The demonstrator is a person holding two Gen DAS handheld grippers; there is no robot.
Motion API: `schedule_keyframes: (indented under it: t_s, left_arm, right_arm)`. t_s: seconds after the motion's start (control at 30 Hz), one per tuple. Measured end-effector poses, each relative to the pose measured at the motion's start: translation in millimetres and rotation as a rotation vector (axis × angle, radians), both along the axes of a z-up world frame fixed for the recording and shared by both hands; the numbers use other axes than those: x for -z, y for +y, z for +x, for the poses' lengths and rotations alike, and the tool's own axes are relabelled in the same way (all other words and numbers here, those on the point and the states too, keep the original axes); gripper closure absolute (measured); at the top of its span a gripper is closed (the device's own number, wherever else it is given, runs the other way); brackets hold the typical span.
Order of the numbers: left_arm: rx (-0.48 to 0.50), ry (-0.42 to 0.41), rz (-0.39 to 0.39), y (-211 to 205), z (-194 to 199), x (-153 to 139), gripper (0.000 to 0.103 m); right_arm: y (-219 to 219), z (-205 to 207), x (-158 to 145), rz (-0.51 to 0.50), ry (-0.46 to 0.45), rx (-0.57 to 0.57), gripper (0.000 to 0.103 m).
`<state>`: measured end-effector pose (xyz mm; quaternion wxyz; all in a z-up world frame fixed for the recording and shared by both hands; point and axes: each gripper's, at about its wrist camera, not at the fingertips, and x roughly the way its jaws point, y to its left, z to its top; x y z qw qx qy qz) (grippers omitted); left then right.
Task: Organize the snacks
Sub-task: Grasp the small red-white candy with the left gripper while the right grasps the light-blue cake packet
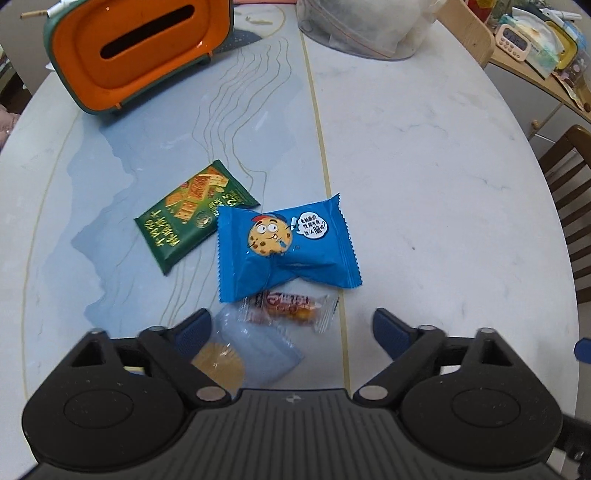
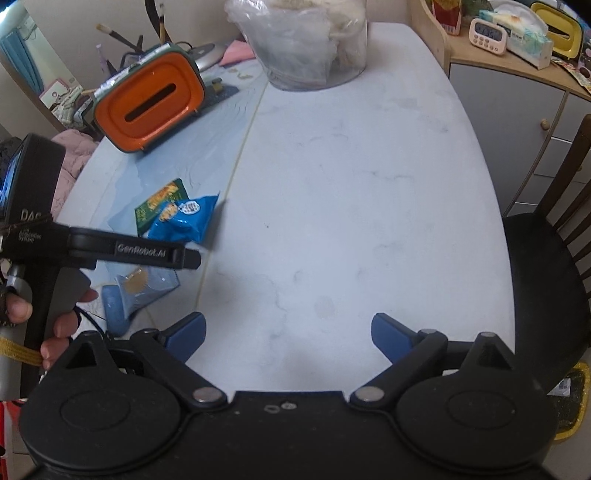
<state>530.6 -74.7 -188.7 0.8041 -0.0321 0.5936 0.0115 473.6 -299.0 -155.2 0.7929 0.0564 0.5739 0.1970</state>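
Observation:
Several snacks lie on the marble table. A blue cookie packet (image 1: 286, 245) lies in the middle, a green cracker packet (image 1: 194, 212) to its left, a small red candy (image 1: 288, 308) just below it, and a clear wrapper with a round biscuit (image 1: 236, 350) by my left finger. My left gripper (image 1: 291, 328) is open and empty, hovering over the candy and the clear wrapper. My right gripper (image 2: 288, 332) is open and empty over bare table, right of the snacks. The blue packet (image 2: 184, 221), green packet (image 2: 159, 206) and clear wrapper (image 2: 144, 284) show there too.
An orange and green tissue box (image 1: 136, 51) stands at the back left. A clear container with bagged contents (image 1: 365, 26) stands at the back. A dark chair (image 2: 546, 277) is at the right edge. The left gripper's body (image 2: 110, 251) crosses the right view.

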Motion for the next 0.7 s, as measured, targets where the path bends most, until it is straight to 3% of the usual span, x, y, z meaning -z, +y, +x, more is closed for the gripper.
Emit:
schedule_keyframes:
  t_s: [0.17,0.3,0.4,0.47,0.7]
  left_arm:
    - [0.005,-0.007,0.028,-2.7,4.4,9.6,0.023]
    - [0.014,-0.012,0.036,-3.6,6.5,12.0,0.041]
    - [0.037,-0.028,0.055,-6.1,2.6,12.4,0.043]
    - [0.044,-0.039,0.057,-6.3,1.5,11.5,0.050]
    - [0.025,-0.055,-0.001,7.1,-0.5,8.1,0.070]
  right_arm:
    - [3.6,2.2,11.0,-0.006,0.014,-0.013,0.007]
    - [7.6,4.1,16.1,-0.008,0.021,-0.027,0.008]
    - [11.5,4.9,19.5,-0.007,0.023,-0.035,0.009]
    - [14.7,6.1,21.6,-0.012,0.025,-0.041,0.009]
    - [28.9,11.0,21.5,-0.023,0.010,-0.066,0.012]
